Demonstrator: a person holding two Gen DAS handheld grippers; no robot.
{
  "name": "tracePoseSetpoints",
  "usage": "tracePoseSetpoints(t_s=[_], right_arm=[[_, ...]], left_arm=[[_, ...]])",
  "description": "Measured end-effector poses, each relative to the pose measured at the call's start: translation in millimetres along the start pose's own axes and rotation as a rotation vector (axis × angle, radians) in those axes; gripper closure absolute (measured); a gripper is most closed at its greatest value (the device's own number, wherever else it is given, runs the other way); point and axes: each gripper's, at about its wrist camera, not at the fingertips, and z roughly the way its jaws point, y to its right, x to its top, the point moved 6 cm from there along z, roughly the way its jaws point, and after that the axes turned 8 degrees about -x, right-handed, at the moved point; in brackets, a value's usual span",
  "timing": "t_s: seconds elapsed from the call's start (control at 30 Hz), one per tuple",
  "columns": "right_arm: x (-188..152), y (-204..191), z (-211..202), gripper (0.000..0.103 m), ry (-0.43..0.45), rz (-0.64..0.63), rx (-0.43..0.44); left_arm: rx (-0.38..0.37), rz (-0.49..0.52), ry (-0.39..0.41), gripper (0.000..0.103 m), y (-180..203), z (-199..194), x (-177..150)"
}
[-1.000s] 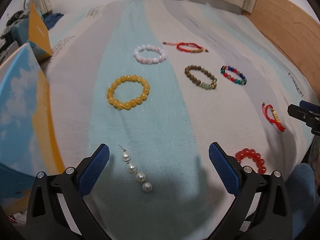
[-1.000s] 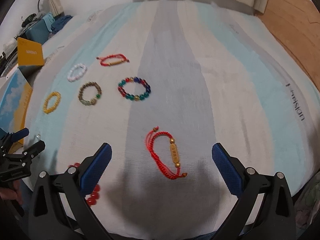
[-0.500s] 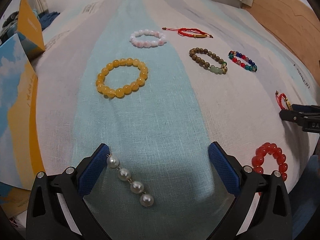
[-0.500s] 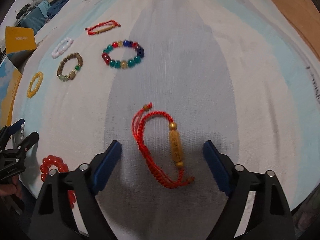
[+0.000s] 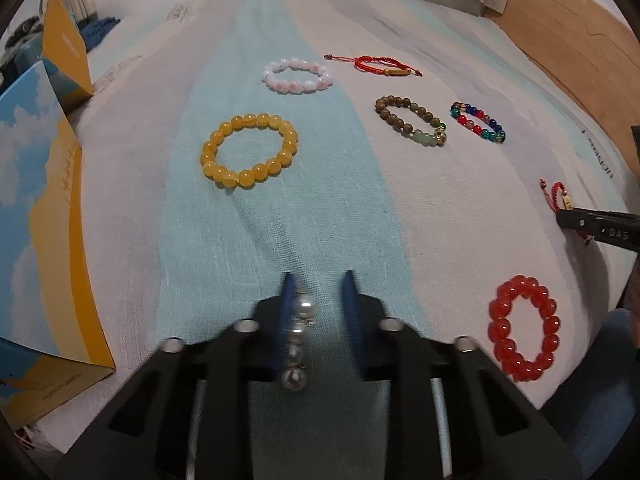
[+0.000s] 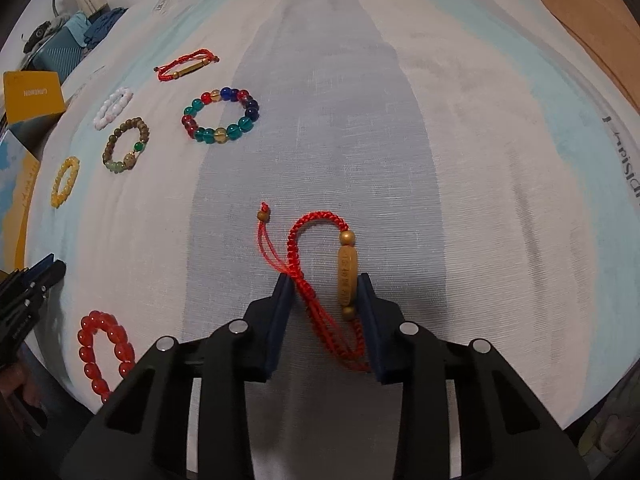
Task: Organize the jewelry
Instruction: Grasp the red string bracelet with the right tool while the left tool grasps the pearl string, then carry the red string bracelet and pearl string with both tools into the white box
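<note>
My left claw (image 5: 316,280) has just been closing and is down to a narrow gap. The pearl strand (image 5: 300,332) lies between the pads with its long axis running straight along my fingers. It rests against the left pad, and the right pad stands a little off it (so nothing is gripped). My right claw (image 6: 326,280) has also been closing and now pinches the red cord bracelet (image 6: 346,276) from both sides. Its loop is flattened lengthwise along the fingers, its gold bar lies parallel to the right pad, and its loose tails point away to the left. Both pieces lie on the striped sheet (image 6: 480,160). Near the left claw, a red bead bracelet (image 5: 522,328) lies to the right, a yellow bead bracelet (image 5: 250,150) ahead and a blue-and-yellow box (image 5: 36,216) to the left. A multicoloured bracelet (image 6: 220,116) lies well apart from the right claw. Nothing crowds either claw.
</note>
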Motion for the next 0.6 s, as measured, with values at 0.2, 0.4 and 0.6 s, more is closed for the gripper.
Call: tracePoseSetpoints(t_s=[0.2, 0.4, 0.6], right_arm=[[-3.8, 5.0, -5.7, 0.088, 0.009, 0.026, 0.01], [-3.9, 3.1, -11.3, 0.095, 0.019, 0.021, 0.018], [-4.0, 5.7, -26.2, 0.095, 0.047, 0.032, 0.026]], left_arm=[[-0.027, -0.007, -0.009, 0.092, 1.5, -10.4, 2.8], [-0.033, -0.004, 0.003, 0.092, 4.5, -21.5, 6.1], [-0.048, -0.005, 0.007, 0.093, 7.6, -30.6, 6.1]])
